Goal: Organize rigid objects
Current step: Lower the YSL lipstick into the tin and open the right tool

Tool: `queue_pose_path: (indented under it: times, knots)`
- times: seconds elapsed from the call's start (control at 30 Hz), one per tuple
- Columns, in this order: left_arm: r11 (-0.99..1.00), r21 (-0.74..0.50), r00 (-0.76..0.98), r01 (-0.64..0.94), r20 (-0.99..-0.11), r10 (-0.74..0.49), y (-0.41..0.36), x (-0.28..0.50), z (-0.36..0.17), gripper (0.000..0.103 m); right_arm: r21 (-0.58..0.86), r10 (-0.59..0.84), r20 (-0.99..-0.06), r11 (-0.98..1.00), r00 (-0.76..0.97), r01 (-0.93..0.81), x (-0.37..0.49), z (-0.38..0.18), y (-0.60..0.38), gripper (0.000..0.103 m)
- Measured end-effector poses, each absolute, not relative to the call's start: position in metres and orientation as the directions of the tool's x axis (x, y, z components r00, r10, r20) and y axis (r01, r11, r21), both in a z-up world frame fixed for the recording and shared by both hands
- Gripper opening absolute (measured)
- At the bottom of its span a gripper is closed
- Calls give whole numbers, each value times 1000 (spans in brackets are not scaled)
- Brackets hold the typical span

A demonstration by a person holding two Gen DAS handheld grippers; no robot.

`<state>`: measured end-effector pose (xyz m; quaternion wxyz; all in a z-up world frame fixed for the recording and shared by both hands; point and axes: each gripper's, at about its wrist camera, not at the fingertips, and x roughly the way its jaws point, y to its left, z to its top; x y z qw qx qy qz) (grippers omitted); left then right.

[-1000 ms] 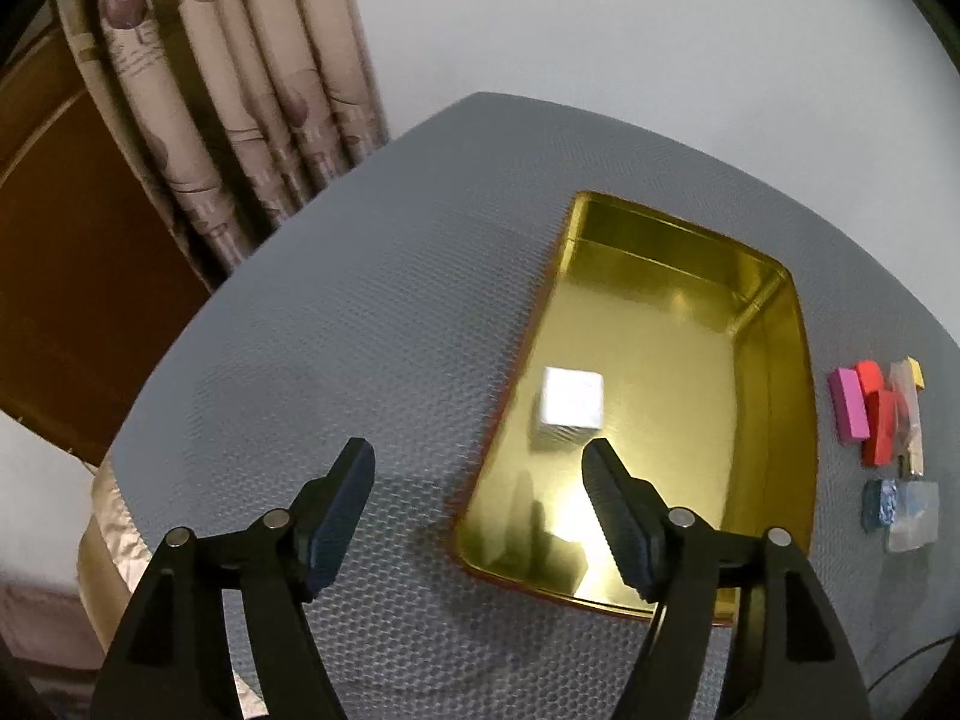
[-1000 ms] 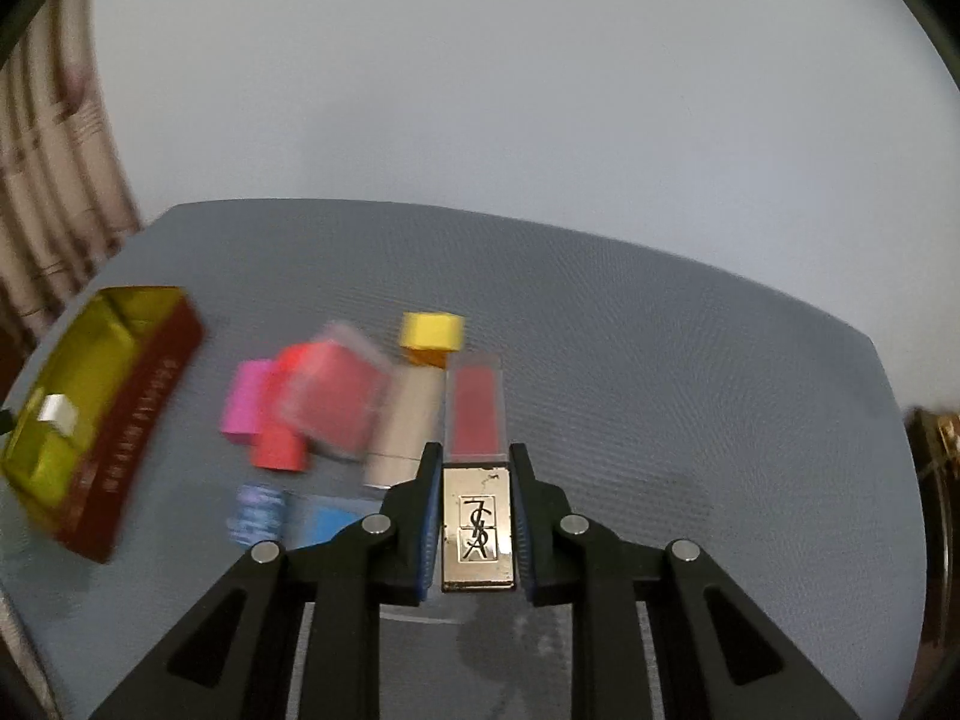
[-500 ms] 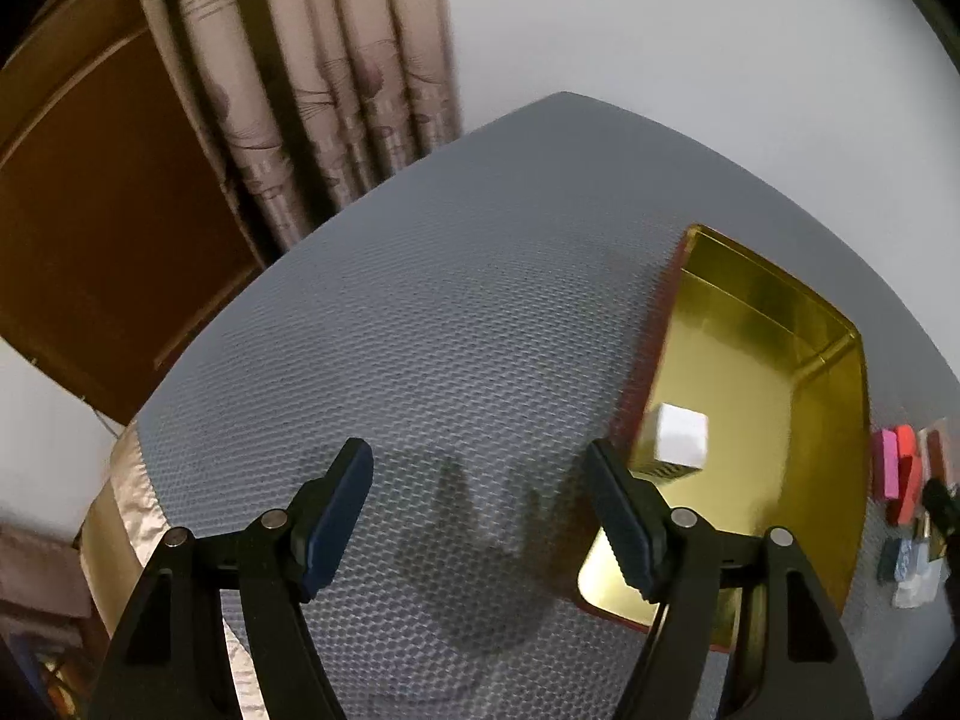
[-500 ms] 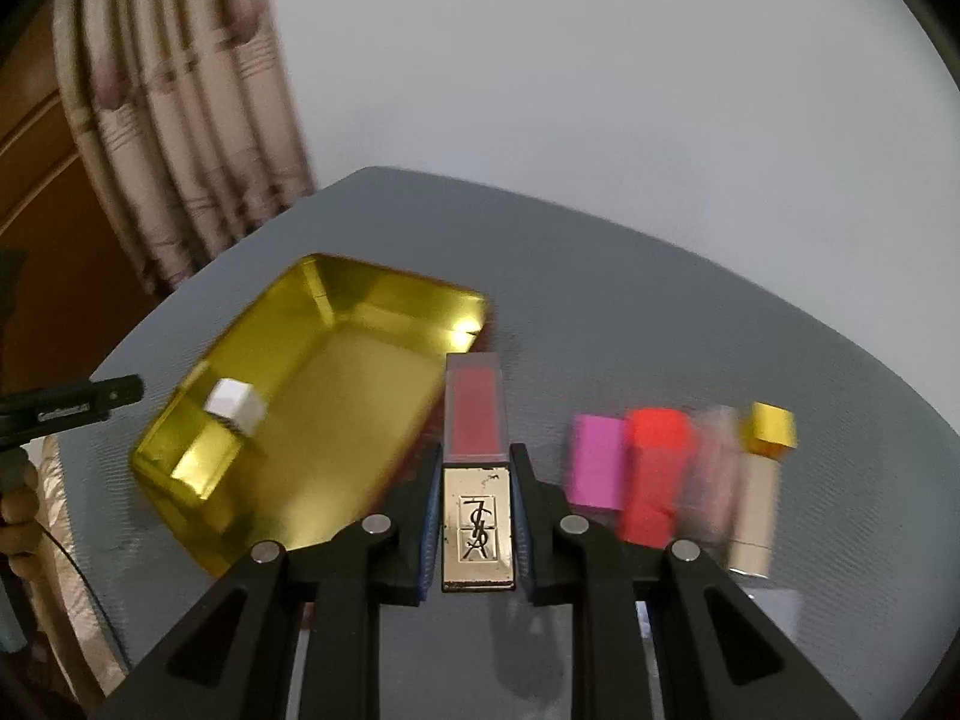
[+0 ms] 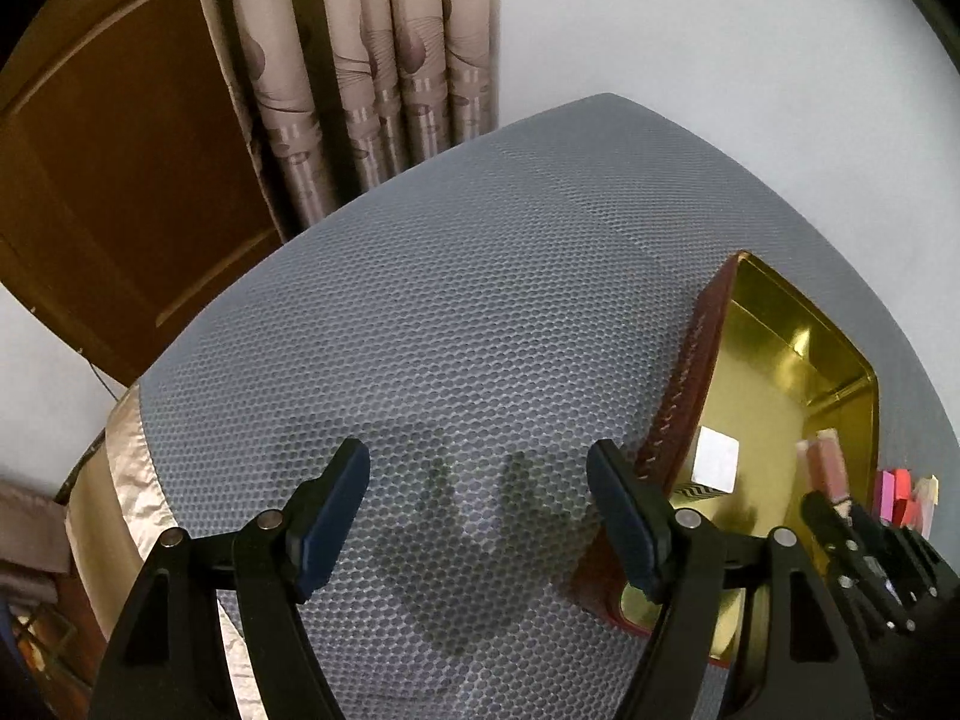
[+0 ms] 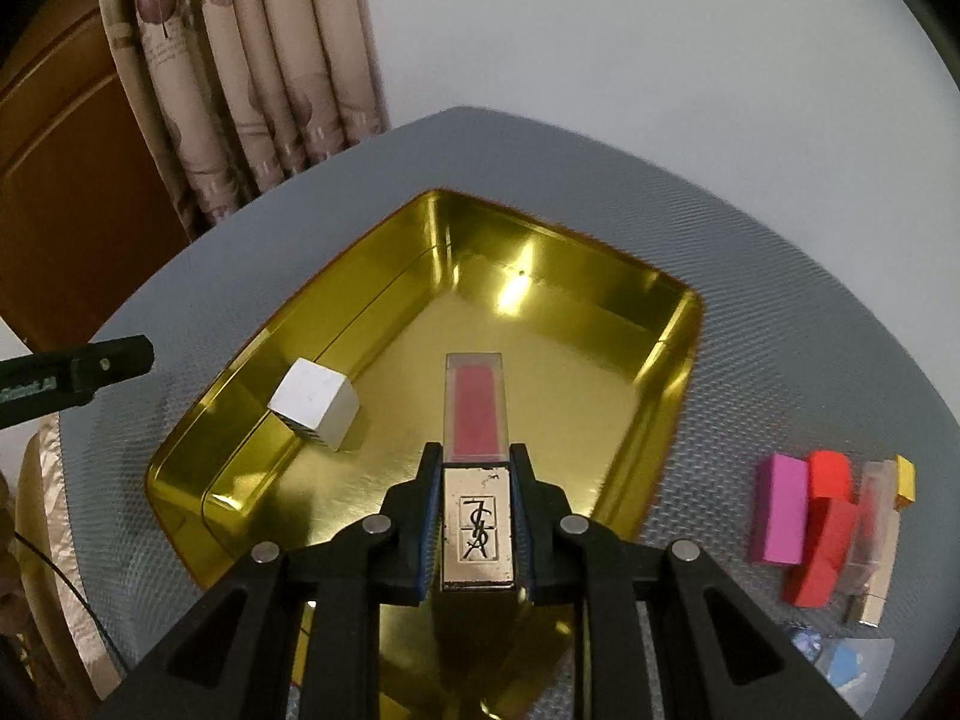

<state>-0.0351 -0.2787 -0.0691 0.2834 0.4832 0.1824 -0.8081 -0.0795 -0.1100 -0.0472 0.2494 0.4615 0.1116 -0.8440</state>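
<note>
**R gripper carries lip gloss over gold tin; L gripper empty beside it**

R gripper [image 6: 477, 516] pinches a lip gloss tube [image 6: 477, 462] by its gold cap, pads pressed on both sides of the cap; clear end w/ pink fill sticks out ahead of the fingertips, pointing into the gold tin [image 6: 654, 354]; tube hangs above the tin floor, whether it touches cannot be told; tin spreads ahead of & under the fingers. White cube [image 6: 315, 399] sits inside the tin, ahead-left of the R fingertips, near the tin's left wall, apart from the tube. Pile of small blocks [image 6: 822, 522] lies on the grey mesh surface [image 6: 780, 300] to the right of the R fingers, outside the tin: pink, red, yellow, beige pieces touching each other; blue bits nearer the camera, blurred.

L gripper [image 5: 477, 516] has fingers spread w/ nothing between them, only bare mesh & its shadow under the gap; its jaws have just been opening a bit more. Tin's dark red outer wall lies just right of the L gripper's right finger [image 5: 624, 522]; cube & tube show inside the tin further right. Curtain [image 5: 384, 60] & brown door [image 5: 120, 192] stand far ahead-left of the L fingers, past the surface edge.
</note>
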Motion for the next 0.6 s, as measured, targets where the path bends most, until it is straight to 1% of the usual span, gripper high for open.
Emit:
queue_pose_path:
  times: [0.4, 0.6]
  knots:
    - [-782, -2, -364, 623, -886, -288, -269, -41, -76, 72, 32, -290, -865, -847, -410, 531, -86, -71, -123, 21]
    - [-777, 3, -359, 629, -886, -294, -269, -43, -78, 72, 30, -301, -850, -847, -433, 530, -82, -65, -119, 22]
